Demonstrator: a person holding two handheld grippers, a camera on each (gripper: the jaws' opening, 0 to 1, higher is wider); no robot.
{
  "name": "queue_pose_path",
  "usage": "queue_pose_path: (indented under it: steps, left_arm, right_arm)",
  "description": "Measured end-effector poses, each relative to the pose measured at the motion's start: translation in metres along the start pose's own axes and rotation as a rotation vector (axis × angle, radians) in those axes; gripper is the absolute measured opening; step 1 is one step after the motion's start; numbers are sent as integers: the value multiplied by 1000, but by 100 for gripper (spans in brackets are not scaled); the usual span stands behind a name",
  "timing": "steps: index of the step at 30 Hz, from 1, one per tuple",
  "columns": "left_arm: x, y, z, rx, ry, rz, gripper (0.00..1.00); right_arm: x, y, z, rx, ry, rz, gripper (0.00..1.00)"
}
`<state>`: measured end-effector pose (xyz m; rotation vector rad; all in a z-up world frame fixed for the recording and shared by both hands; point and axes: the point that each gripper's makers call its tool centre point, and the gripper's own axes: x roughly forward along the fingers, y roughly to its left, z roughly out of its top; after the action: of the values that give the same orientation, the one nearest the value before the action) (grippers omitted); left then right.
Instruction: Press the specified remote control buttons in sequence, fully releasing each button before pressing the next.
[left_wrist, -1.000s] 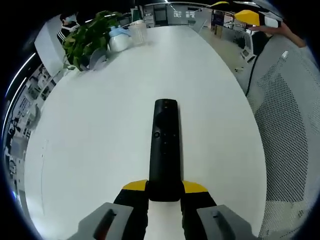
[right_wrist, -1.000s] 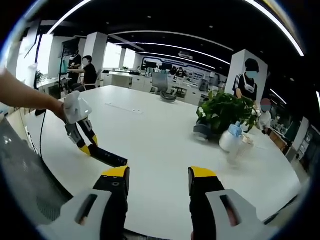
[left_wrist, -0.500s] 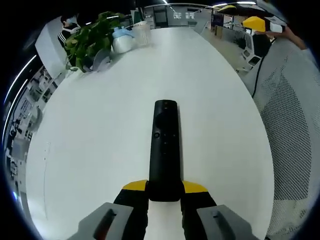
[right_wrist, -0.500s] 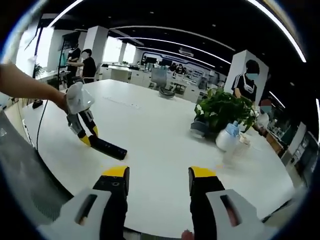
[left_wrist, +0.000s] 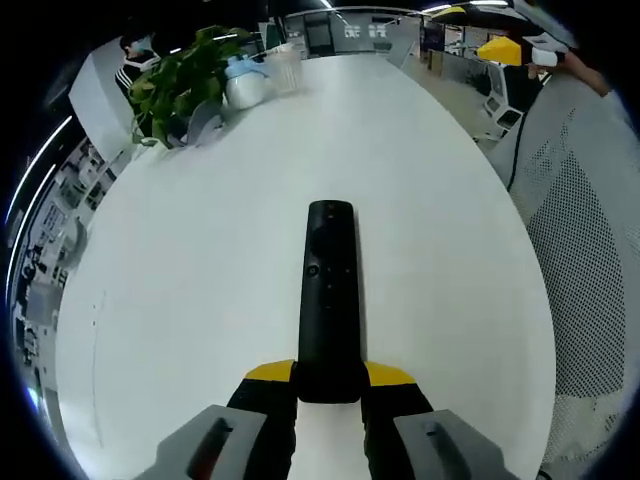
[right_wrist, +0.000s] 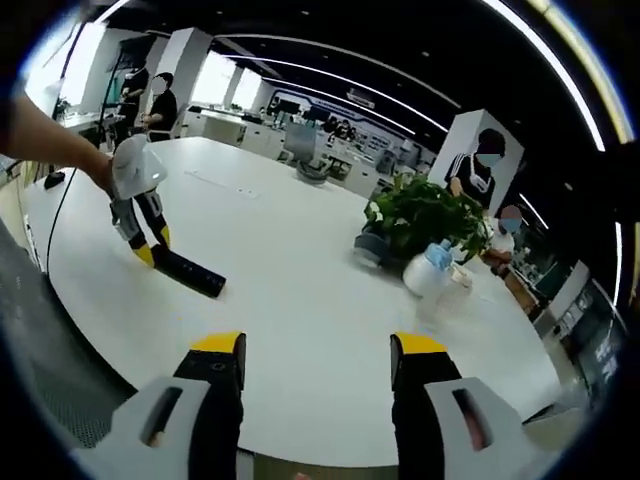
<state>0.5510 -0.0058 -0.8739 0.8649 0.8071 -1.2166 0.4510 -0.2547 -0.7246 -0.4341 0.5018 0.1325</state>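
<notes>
In the left gripper view, the left gripper (left_wrist: 329, 385) is clamped on the near end of the black remote control (left_wrist: 329, 290), which is held between the yellow-tipped jaws and extends straight forward from them. The remote control is seen just above the white table (left_wrist: 200, 280); whether it touches the surface cannot be told. Its buttoned face is turned up toward the camera.

In the right gripper view, the right gripper (right_wrist: 317, 356) is released, with its jaws set wide apart and nothing between them; it is held above the near edge of the table (right_wrist: 300, 290). The left gripper (right_wrist: 141, 232) is seen at the left of this view, tilted down toward the table, with a person's forearm (right_wrist: 45, 140) reaching in from the left edge behind it. The remote control (right_wrist: 187, 273) projects from its jaws, well apart from the right gripper.

Farther out, a potted plant (right_wrist: 420, 215) and a pale bottle (right_wrist: 428, 272) stand on the table's far side.
</notes>
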Motion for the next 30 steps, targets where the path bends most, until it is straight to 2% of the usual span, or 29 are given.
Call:
queue_pose_path:
  steps: [5, 6, 9, 11, 13, 15, 25, 30]
  left_arm:
    - [0, 3, 0, 3, -6, 2, 24]
    - [1, 4, 1, 2, -8, 1, 24]
    - [1, 5, 1, 7, -13, -4, 24]
    - [0, 5, 1, 16, -14, -2, 24]
    - [0, 5, 2, 29, -13, 0, 24]
    - [1, 7, 2, 31, -15, 2, 24]
    - [1, 11, 3, 60, -23, 30, 24]
    - [2, 21, 2, 48, -28, 47, 24]
  right_arm:
    - [1, -2, -5, -36, 18, -8, 61]
    - [3, -4, -11, -36, 45, -11, 61]
    - [2, -5, -16, -35, 51, -18, 62]
    - [2, -9, -20, -46, 90, -34, 62]
    - [3, -9, -17, -40, 72, -37, 62]
    - [3, -13, -23, -63, 107, -58, 62]
    - [4, -18, -33, -121, 157, -81, 60]
    - [4, -19, -34, -135, 162, -76, 58]
